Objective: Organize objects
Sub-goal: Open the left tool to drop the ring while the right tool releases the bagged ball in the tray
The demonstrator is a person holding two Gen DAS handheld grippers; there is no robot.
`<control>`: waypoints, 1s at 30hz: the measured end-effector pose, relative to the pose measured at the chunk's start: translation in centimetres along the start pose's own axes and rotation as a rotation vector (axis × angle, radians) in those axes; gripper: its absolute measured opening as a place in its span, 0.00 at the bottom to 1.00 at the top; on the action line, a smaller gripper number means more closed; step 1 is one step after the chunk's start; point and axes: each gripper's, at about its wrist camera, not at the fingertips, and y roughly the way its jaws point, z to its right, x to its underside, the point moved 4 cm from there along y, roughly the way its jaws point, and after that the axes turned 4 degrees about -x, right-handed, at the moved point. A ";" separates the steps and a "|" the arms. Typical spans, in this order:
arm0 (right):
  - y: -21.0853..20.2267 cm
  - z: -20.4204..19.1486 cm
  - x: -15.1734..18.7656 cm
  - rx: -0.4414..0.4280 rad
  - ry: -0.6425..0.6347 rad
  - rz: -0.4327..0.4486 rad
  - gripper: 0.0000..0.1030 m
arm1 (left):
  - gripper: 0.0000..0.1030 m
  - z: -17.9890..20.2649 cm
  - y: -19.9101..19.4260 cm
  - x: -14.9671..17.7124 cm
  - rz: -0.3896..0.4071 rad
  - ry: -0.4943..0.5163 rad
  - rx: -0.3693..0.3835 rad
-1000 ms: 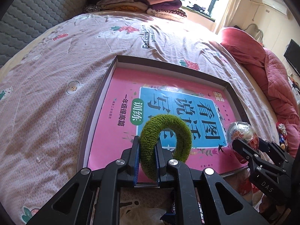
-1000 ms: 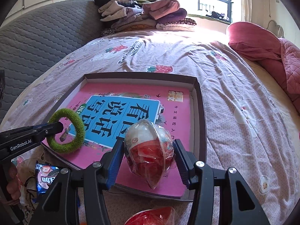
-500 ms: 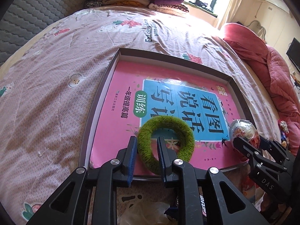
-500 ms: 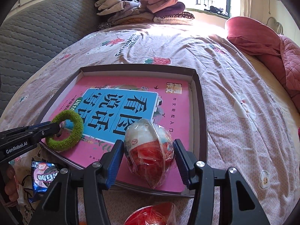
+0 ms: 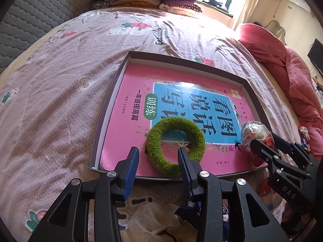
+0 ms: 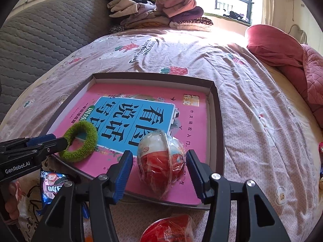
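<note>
The left claw (image 5: 158, 157) is opening; the green ring (image 5: 175, 145) lies on the tray (image 5: 105, 109), its near side between the fingers. The right claw (image 6: 159, 166) stands spread around the wrapped egg (image 6: 161, 159), not pressing. Snack packets below both claws remain unsorted.

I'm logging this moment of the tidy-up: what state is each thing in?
Left gripper: jaws opening, one finger through the ring.
Green ring: flat on the book, released.
Right gripper: open around the egg.
Wrapped egg: resting on the book.
Box: lidless, holding the book.
</note>
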 end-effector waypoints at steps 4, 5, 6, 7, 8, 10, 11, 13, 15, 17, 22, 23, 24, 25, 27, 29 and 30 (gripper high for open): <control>-0.7 -0.1 -0.2 0.005 -0.004 0.022 0.53 | 0.40 -0.1 -0.7 0.2 0.014 0.000 -0.009; -0.9 -0.1 -0.3 0.003 -0.006 0.026 0.54 | 0.40 -0.1 -0.9 0.2 0.018 0.003 -0.016; -1.1 -0.1 -0.3 0.002 -0.006 0.031 0.54 | 0.40 -0.1 -1.1 0.2 0.022 0.005 -0.021; -1.3 -0.2 -0.4 0.001 -0.009 0.035 0.54 | 0.40 -0.1 -1.3 0.2 0.026 0.005 -0.023; -1.5 -0.3 -0.5 0.001 -0.012 0.042 0.54 | 0.40 -0.1 -1.5 0.2 0.027 0.005 -0.024; -2.0 -0.4 -0.6 0.004 -0.015 0.056 0.54 | 0.41 -0.1 -1.9 0.3 0.032 0.004 -0.024; -2.3 -0.5 -0.7 0.000 -0.017 0.063 0.54 | 0.41 -0.1 -2.1 0.3 0.037 0.006 -0.025; -2.9 -0.7 -0.8 0.000 -0.017 0.077 0.55 | 0.41 -0.1 -2.7 0.3 0.047 0.005 -0.030; -3.6 -0.9 -1.0 -0.011 -0.019 0.092 0.55 | 0.42 -0.1 -3.2 0.3 0.056 0.003 -0.024; -4.4 -1.2 -1.1 -0.013 -0.023 0.110 0.55 | 0.50 0.0 -3.8 0.3 0.065 0.004 -0.024; -6.5 -1.8 -1.2 -0.016 -0.035 0.164 0.55 | 0.50 0.1 -5.1 0.5 0.086 0.001 -0.021; -6.9 -2.0 -1.1 -0.015 -0.036 0.173 0.55 | 0.50 0.1 -5.4 0.6 0.091 0.000 -0.021; -7.2 -2.1 -1.1 -0.014 -0.037 0.181 0.55 | 0.50 0.0 -5.6 0.7 0.094 0.000 -0.021; -7.6 -2.3 -1.1 -0.017 -0.038 0.188 0.55 | 0.51 0.0 -5.9 0.8 0.096 0.000 -0.021; -8.2 -2.6 -1.0 -0.024 -0.034 0.198 0.56 | 0.51 0.0 -6.4 1.1 0.101 -0.001 -0.016; -8.8 -2.9 -0.7 -0.034 -0.032 0.206 0.56 | 0.51 -0.1 -6.8 1.3 0.105 0.001 -0.013; -9.2 -3.1 -0.5 -0.034 -0.033 0.211 0.56 | 0.51 -0.1 -7.0 1.5 0.109 0.002 -0.012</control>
